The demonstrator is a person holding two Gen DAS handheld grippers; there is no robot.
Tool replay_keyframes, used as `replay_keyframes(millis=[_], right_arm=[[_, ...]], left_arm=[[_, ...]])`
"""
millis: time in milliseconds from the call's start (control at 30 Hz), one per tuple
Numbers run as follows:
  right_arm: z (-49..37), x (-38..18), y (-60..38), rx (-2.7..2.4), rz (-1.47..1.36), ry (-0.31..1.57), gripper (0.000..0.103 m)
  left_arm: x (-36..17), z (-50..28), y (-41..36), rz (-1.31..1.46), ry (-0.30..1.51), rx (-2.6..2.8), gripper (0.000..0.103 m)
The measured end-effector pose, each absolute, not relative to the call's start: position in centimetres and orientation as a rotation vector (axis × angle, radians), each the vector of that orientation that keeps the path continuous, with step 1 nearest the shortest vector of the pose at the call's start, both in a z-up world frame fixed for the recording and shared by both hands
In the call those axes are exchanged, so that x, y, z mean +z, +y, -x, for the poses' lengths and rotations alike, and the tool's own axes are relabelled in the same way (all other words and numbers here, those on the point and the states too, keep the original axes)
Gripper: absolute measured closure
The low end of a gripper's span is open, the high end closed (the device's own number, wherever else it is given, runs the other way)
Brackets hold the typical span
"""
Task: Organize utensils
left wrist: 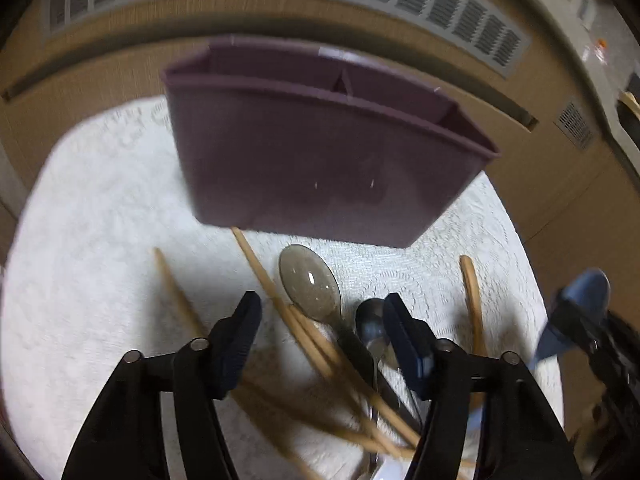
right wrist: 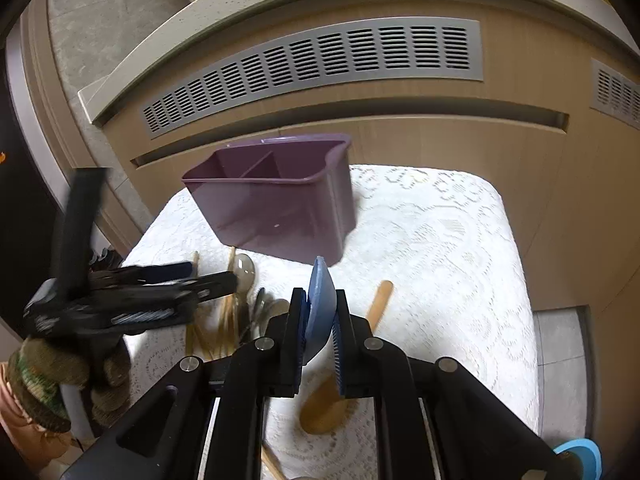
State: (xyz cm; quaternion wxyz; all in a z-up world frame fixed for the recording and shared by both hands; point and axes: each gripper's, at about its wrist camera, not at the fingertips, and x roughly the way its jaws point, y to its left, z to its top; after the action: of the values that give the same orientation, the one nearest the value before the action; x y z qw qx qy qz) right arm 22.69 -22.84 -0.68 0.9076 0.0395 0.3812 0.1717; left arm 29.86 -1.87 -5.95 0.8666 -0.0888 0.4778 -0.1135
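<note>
A purple divided utensil holder [left wrist: 320,152] stands upright on the white lace cloth [left wrist: 100,240]; it also shows in the right wrist view [right wrist: 276,204]. My left gripper [left wrist: 320,312] is open, low over a pile of wooden chopsticks [left wrist: 260,272], a clear plastic spoon [left wrist: 310,284] and a metal spoon [left wrist: 370,320]. My right gripper [right wrist: 318,312] is shut on a blue plastic utensil [right wrist: 320,300], held above the cloth in front of the holder. The left gripper appears blurred in the right wrist view [right wrist: 208,280]. A wooden spoon [right wrist: 352,344] lies under the right gripper.
A beige cabinet with a grey vent grille [right wrist: 320,68] stands right behind the cloth. A light-blue object [right wrist: 580,456] sits at the near right corner. The cloth's right part [right wrist: 440,260] holds only lace.
</note>
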Motion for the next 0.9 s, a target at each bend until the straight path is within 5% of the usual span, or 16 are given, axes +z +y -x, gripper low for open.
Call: replay_keyframes(millis=[367, 567, 600, 900], right_arm=[[-22.8, -2.0, -23.4, 0.325, -0.077, 0.781, 0.09], [-22.3, -1.3, -22.9, 0.322, -0.053, 0.763, 0.09], [-22.2, -1.1, -22.8, 0.322, -0.052, 0.76, 0.09], [-20.6, 1.1, -21.6, 0.323, -0.006, 0.717, 0.092]], left_arm=[[-7.9, -32.2, -3.8, 0.078, 0.981, -0.116, 0.045], [-7.5, -31.4, -4.5, 0.014, 0.923, -0.124, 0.072], [-7.3, -30.6, -3.7, 0.026, 0.911, -0.133, 0.085], [-3.4, -22.7, 0.3, 0.111, 0.759, -0.223, 0.091]])
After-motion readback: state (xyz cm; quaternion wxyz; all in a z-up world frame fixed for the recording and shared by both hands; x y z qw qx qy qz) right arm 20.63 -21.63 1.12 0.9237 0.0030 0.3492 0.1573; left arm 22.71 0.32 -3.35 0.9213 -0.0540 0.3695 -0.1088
